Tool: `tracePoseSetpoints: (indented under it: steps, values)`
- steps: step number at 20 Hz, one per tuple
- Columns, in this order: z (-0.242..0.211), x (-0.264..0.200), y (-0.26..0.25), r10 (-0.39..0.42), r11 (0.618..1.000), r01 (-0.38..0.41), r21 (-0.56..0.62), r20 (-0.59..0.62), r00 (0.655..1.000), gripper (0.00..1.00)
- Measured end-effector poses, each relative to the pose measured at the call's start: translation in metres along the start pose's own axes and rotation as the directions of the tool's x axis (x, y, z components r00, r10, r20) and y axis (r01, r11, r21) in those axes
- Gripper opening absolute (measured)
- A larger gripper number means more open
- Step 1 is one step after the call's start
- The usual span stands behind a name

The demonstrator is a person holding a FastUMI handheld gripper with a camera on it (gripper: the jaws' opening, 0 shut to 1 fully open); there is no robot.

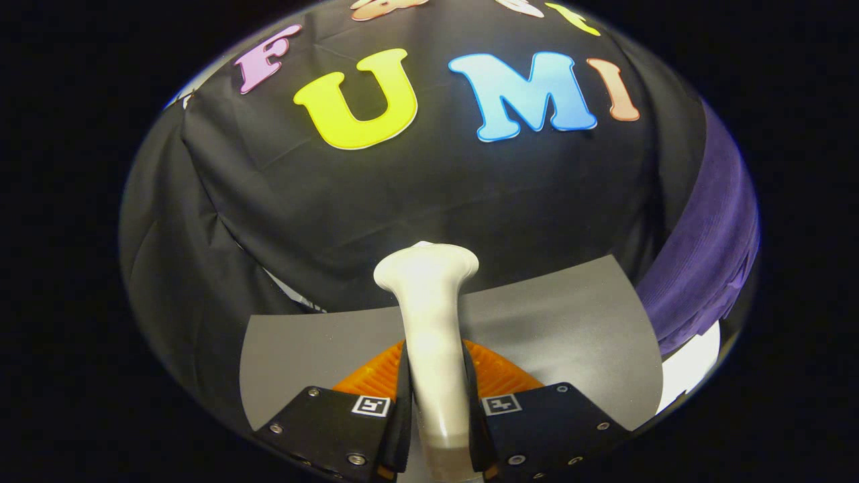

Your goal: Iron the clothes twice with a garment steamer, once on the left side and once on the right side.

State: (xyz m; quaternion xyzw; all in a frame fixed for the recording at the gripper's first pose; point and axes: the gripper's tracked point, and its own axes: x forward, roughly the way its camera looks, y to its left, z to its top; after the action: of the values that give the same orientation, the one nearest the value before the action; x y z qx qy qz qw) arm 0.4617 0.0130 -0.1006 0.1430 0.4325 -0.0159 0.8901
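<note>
Both fingers of the gripper [435,409] clamp the white garment steamer [429,315] upright over a grey mat [570,322]; purple clothes [711,248] hang far right, well apart from it.

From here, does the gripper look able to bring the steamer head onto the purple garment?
Probably yes. The gripper is shut on the steamer, and the purple garment hangs off to the right with nothing between them; it needs swinging right.
</note>
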Motion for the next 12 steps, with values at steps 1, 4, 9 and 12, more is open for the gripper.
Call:
tracePoseSetpoints:
  steps: [1,4,9,12]
  values:
    - [0.002,-0.009,0.002,0.010,1.000,-0.010,-0.012,0.035,0.999,0.34]
    - [0.005,-0.050,0.005,0.034,0.998,-0.024,-0.063,0.160,0.987,0.33]
    - [-0.002,-0.125,0.002,0.033,0.984,0.026,-0.175,0.325,0.945,0.30]
    - [-0.014,-0.167,-0.006,0.021,0.973,0.071,-0.221,0.389,0.921,0.30]
